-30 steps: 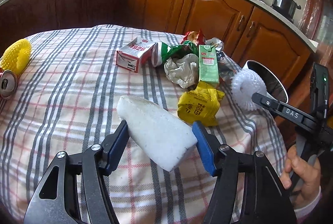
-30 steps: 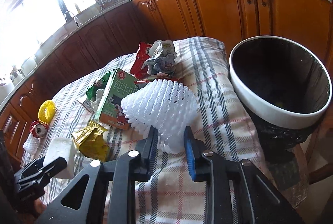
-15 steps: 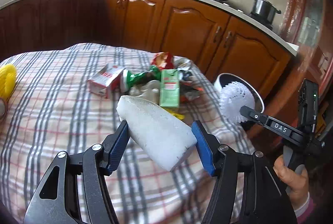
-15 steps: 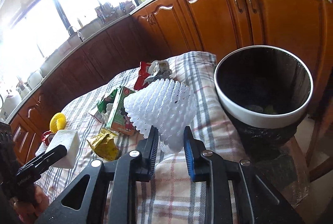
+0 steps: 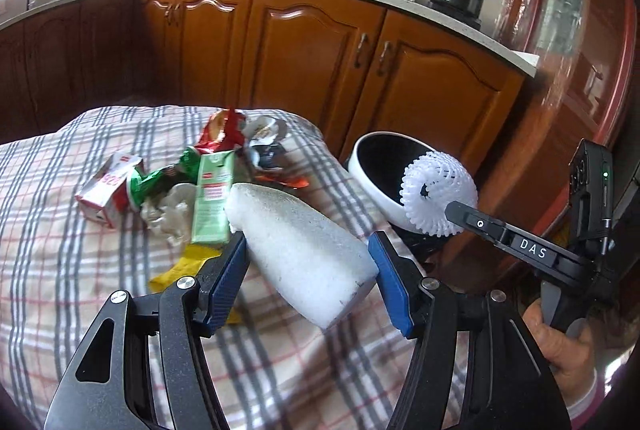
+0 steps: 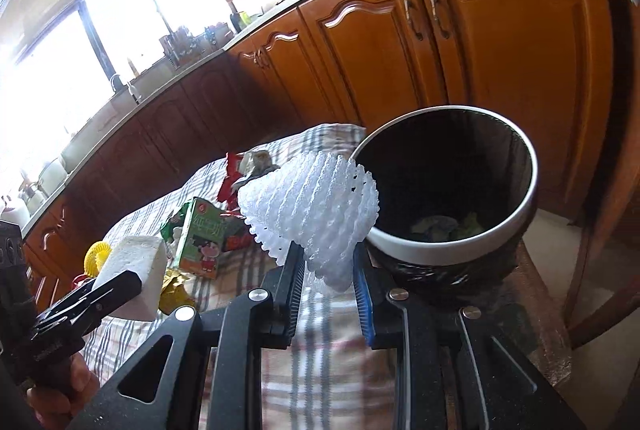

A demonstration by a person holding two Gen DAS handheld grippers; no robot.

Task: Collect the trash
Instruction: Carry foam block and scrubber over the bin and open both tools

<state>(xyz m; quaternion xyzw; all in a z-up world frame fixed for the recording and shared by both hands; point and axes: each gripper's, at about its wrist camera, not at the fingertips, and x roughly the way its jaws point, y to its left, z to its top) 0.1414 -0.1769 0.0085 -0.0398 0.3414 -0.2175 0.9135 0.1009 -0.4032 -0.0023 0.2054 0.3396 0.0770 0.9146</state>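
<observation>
the trash on the plaid-covered surface [image 5: 60,270] lies heaped, a green carton [image 5: 212,202] among wrappers, while the left tongs [image 5: 308,278] clamp a white foam block [image 5: 300,250] above the cloth and the right tongs [image 6: 328,282] pinch a white foam net [image 6: 316,206] beside the bin [image 6: 448,250].

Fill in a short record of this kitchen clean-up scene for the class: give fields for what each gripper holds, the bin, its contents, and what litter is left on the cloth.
left gripper: shut on white foam block
right gripper: shut on white foam fruit net
bin: white rim, dark liner, beside the checked tablecloth
bin contents: a few scraps at the bottom
left on cloth: green drink carton, red-and-white carton, yellow wrapper, crumpled wrappers
</observation>
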